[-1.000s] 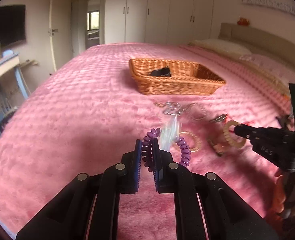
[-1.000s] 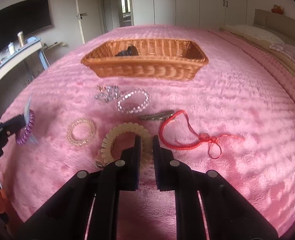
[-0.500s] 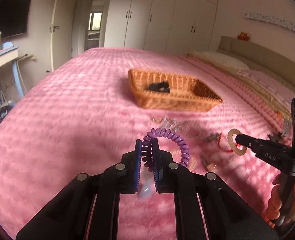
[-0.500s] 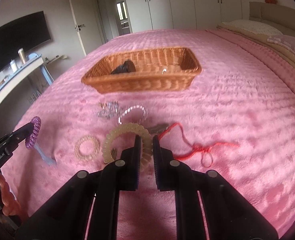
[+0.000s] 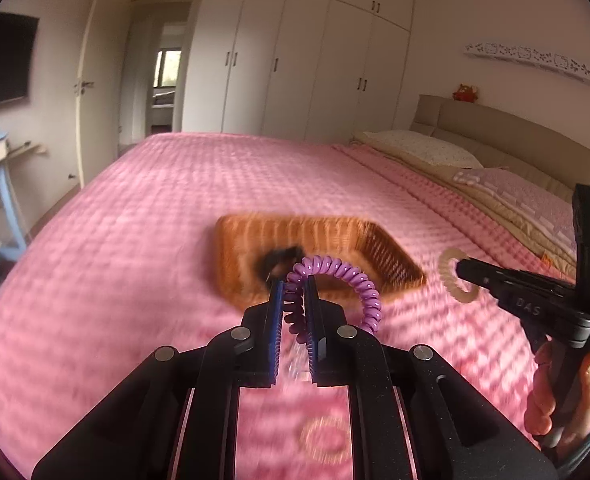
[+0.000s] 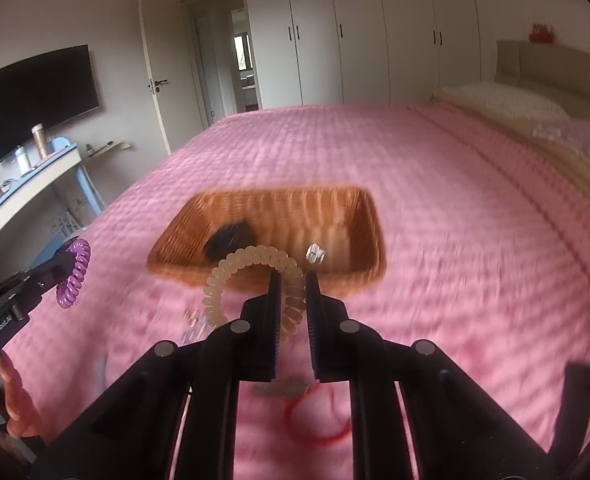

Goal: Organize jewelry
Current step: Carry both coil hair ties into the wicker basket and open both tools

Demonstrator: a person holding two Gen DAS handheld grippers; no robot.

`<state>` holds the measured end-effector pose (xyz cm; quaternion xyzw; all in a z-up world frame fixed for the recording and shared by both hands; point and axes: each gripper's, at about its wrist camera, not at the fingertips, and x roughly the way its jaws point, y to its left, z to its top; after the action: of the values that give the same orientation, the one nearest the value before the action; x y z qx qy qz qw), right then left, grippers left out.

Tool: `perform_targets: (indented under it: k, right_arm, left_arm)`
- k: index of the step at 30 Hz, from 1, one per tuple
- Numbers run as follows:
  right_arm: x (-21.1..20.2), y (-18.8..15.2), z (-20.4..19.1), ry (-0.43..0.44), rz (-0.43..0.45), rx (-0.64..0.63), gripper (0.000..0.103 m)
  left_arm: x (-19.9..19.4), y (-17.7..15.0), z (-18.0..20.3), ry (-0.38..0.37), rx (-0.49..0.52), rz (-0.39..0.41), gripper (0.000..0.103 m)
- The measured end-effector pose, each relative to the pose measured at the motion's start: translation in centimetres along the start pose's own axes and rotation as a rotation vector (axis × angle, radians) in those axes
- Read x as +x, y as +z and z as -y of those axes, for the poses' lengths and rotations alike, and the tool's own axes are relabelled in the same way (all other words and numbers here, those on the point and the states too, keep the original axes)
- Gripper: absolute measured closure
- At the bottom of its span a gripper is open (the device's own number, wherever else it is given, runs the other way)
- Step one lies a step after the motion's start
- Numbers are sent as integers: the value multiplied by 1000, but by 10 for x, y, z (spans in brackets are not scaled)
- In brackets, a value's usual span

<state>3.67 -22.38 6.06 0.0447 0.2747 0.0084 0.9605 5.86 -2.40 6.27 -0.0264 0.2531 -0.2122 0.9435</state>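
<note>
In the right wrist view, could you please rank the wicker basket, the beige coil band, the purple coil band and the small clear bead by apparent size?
1. wicker basket
2. beige coil band, though it sits nearest the camera
3. purple coil band
4. small clear bead

I see a glossy purple plastic coil band point(image 5: 335, 276) at my twelve o'clock; a translucent, duller beige coil band point(image 6: 251, 276); a woven wicker basket point(image 6: 359, 216), rough and ribbed; a soft, quilted pink cloth bedspread point(image 5: 135, 216); matt black plastic fingers point(image 6: 273, 304) with shiny metal pins; smooth satin wardrobe doors point(image 5: 295, 60).
</note>
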Motion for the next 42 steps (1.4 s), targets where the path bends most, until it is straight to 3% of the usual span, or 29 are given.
perform_targets:
  k: [5,9,17,32,37,42]
  right_arm:
    - [47,39,6,-30,-32,-24,93]
    - [92,56,21,-22,-99,4,93]
    - [177,49,37,-15,-270,53,93]
    - [213,35,27,-63,-380,-28,93]
    - [206,37,30,-38,-377,-9,91]
    - [180,42,33,-3,-342,23,81]
  left_arm:
    - [57,29,12,-56,-6,-48,94]
    - [106,32,26,-61,18,-110,94]
    - [183,15,33,-49,65,-246,94]
    - [207,0,37,-12,124,-290,92]
    - [197,6,37,-27,109,-269,78]
    - [160,19,37,-68,101,-210,65]
